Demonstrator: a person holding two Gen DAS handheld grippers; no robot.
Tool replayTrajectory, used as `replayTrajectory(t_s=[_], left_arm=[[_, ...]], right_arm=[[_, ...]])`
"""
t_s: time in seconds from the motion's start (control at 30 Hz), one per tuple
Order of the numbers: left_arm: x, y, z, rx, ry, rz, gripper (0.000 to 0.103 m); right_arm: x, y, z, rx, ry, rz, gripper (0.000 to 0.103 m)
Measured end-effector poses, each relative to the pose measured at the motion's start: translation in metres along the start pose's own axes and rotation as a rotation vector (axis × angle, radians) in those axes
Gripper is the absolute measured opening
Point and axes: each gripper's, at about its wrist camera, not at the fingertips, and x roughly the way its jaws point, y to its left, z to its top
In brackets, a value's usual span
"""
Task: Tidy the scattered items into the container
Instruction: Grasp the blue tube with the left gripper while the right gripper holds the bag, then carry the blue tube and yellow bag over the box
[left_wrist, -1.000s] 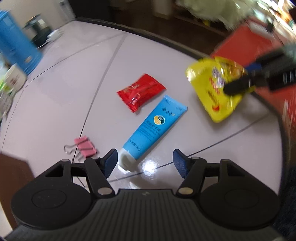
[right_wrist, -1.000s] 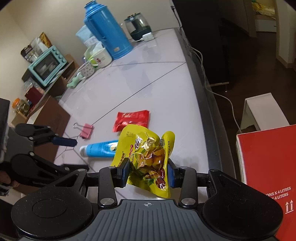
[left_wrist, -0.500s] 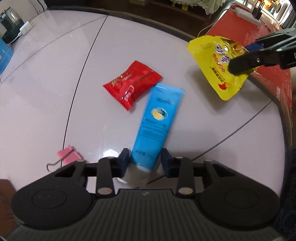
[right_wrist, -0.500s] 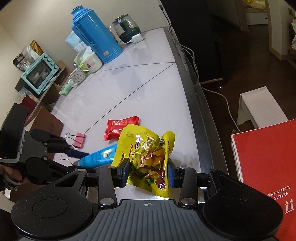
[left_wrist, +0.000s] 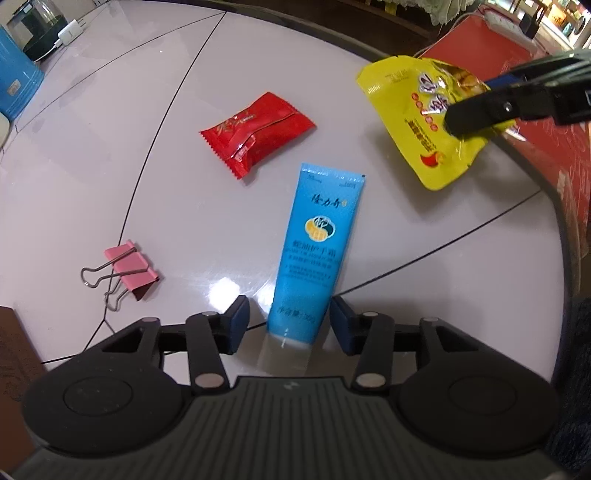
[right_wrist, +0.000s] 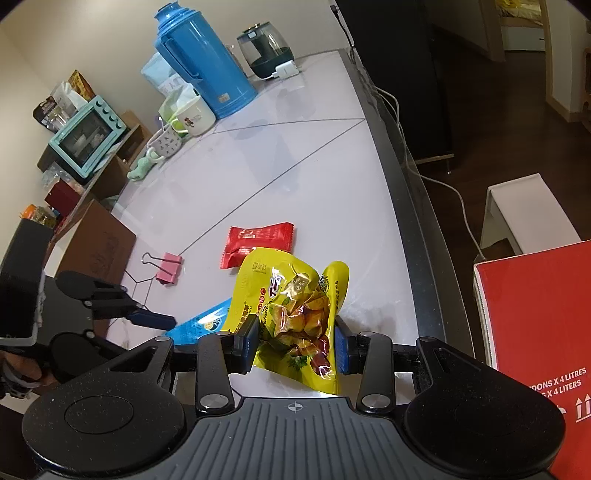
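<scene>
The left hand-held gripper (left_wrist: 289, 325) has reopened around the blue tube (left_wrist: 314, 254), which lies unlifted on the bench (left_wrist: 110, 155), while the right hand-held gripper (right_wrist: 295, 345) keeps the yellow snack bag (right_wrist: 295, 306) clamped, not yet over the red box (right_wrist: 535, 314).

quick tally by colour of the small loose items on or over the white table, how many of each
red: 1, the red snack packet
blue: 1, the blue tube
pink: 1, the pink binder clip
yellow: 1, the yellow snack bag, pinched in the right gripper
total: 4
</scene>
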Motion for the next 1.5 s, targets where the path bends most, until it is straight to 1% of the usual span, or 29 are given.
replayTrajectory(t_s=[0.03, 0.13, 0.33, 0.43, 0.57, 0.63, 0.77, 0.9, 1.0, 1.23, 1.5], left_arm=[[-0.001, 0.000, -0.002, -0.003, -0.004, -0.004, 0.030], [-0.004, -0.006, -0.007, -0.004, -0.008, 0.017, 0.028], [-0.017, -0.019, -0.021, -0.058, -0.011, 0.019, 0.027], [-0.032, -0.021, -0.027, -0.097, -0.042, 0.023, 0.027], [-0.060, -0.032, -0.015, -0.140, -0.093, 0.047, 0.026], [-0.071, -0.034, -0.016, -0.155, -0.116, 0.061, 0.026], [-0.094, -0.032, -0.026, -0.186, -0.150, 0.087, 0.026], [-0.107, -0.025, -0.036, -0.242, -0.183, 0.085, 0.025], [-0.117, -0.023, -0.043, -0.266, -0.204, 0.095, 0.025], [-0.148, -0.017, -0.055, -0.301, -0.258, 0.143, 0.025], [-0.180, -0.005, -0.075, -0.350, -0.320, 0.200, 0.025]], right_arm=[[-0.002, 0.000, -0.001, 0.002, -0.003, -0.001, 0.039], [-0.007, 0.000, -0.005, 0.011, -0.013, -0.006, 0.039], [-0.015, 0.003, -0.011, 0.018, -0.022, -0.002, 0.039], [-0.018, 0.008, -0.014, 0.013, -0.028, 0.002, 0.039], [-0.021, 0.016, -0.015, -0.004, -0.033, 0.012, 0.039], [-0.022, 0.020, -0.016, -0.012, -0.036, 0.019, 0.039], [-0.024, 0.029, -0.019, -0.023, -0.039, 0.032, 0.039], [-0.025, 0.034, -0.023, -0.026, -0.041, 0.042, 0.039], [-0.026, 0.038, -0.025, -0.030, -0.043, 0.046, 0.039], [-0.025, 0.053, -0.026, -0.054, -0.045, 0.065, 0.039], [-0.016, 0.084, -0.022, -0.110, -0.055, 0.103, 0.039]])
